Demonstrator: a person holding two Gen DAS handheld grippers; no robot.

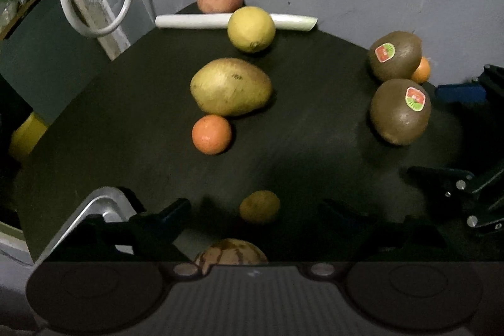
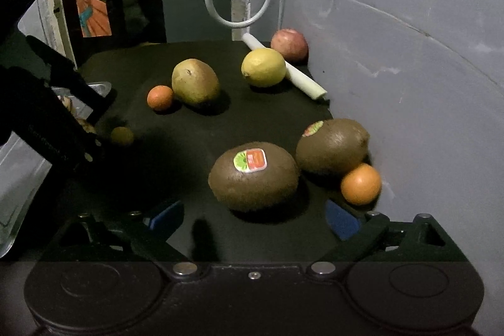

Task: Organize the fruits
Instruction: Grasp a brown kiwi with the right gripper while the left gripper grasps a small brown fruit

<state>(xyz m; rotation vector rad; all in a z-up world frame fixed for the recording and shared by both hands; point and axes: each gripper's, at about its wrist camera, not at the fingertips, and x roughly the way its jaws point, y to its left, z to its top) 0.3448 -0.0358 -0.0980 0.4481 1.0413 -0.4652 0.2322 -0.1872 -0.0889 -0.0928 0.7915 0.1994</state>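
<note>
Right wrist view looks across a dark surface [image 2: 195, 147] set against a grey wall [image 2: 393, 37], with fruit scattered on it. Largest up close are two kiwis with stickers: the near kiwi [image 2: 254, 176] sits just ahead of the right claw [image 2: 253, 218], whose blue-padded fingers [image 2: 165, 214] are spread wide and hold nothing, and the far kiwi [image 2: 332, 146] lies just behind and to the right of it, touching a small orange [image 2: 361, 184] at the wall. Further back a mango [image 2: 195, 81] lies with a second small orange [image 2: 160, 97] against its left side. Beyond them a lemon [image 2: 263, 67] rests against a white leek stalk [image 2: 302, 77], and a reddish apple [image 2: 289, 45] sits in the far corner by the wall. At the left edge a metal tray [image 2: 19, 178] borders the surface, and the left claw [image 1: 252, 218] hangs above that side, its dark fingers [image 1: 171, 211] wide apart with nothing gripped. A small dull citrus [image 1: 260, 206] lies on the surface between those fingers, and a striped round fruit [image 1: 231, 252] shows partly at the bottom of the left wrist view.
</note>
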